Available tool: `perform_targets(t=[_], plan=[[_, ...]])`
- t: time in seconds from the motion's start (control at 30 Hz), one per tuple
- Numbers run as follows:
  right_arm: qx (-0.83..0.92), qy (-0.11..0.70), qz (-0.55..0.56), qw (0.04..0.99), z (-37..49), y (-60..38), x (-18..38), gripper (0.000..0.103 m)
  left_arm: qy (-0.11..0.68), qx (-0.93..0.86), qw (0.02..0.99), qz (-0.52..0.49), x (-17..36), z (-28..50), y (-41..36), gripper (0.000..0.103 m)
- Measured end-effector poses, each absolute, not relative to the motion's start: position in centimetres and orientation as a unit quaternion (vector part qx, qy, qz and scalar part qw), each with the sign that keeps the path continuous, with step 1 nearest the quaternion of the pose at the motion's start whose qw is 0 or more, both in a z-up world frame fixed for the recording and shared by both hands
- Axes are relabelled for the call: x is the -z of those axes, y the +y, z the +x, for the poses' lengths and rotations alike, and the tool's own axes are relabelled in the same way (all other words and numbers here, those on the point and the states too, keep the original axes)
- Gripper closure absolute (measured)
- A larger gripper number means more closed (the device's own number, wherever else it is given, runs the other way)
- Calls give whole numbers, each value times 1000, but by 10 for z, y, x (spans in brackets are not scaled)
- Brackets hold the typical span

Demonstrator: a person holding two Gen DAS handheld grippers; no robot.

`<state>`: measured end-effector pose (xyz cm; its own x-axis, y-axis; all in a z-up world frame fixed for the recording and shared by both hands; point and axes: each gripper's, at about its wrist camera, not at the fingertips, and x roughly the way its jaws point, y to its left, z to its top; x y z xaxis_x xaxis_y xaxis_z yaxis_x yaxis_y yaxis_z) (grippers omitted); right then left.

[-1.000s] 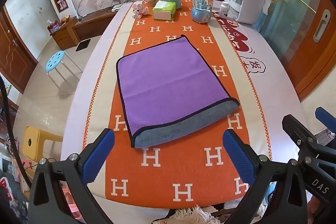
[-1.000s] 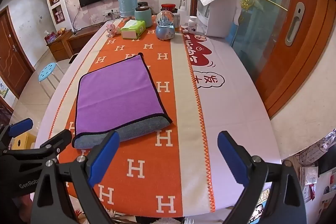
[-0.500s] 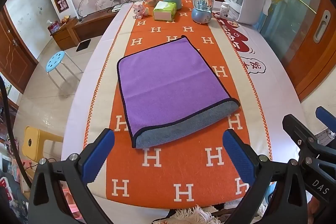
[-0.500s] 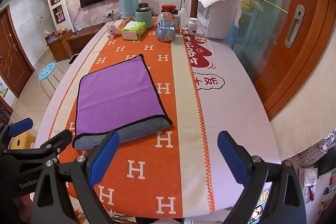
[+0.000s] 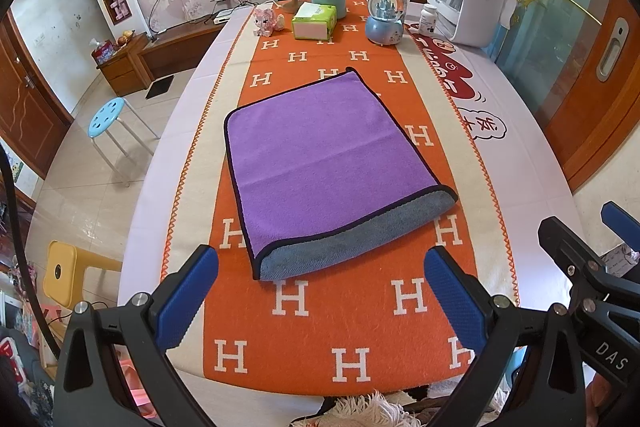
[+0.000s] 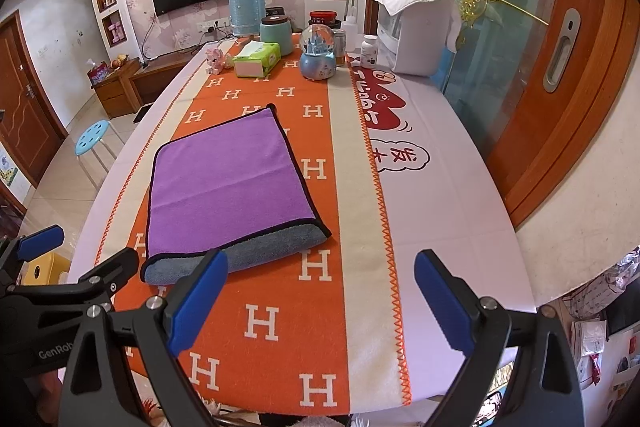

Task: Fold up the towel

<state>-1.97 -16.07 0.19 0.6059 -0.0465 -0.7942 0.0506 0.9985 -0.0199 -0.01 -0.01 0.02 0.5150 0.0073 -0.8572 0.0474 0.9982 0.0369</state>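
While spread, both hand-held grippers (image 5: pixel 320 291) hover.

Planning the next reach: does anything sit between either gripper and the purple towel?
Nothing visible does. Only bare orange runner lies between the left gripper, the right gripper and the towel. The tissue box and snow globe sit beyond it.

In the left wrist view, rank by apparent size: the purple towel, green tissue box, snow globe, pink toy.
1. Purple towel, by far the largest.
2. Green tissue box and snow globe look about alike; not ranked.
3. Pink toy, smallest.
The towel lies nearer the camera.
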Motion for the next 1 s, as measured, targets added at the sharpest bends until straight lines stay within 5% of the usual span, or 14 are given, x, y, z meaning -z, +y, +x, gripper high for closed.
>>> perform_targets(t=[1.0], plan=[[27, 440, 2, 898, -23, -162, -8, 8, 489, 10, 872, 29, 0, 0, 0, 1]])
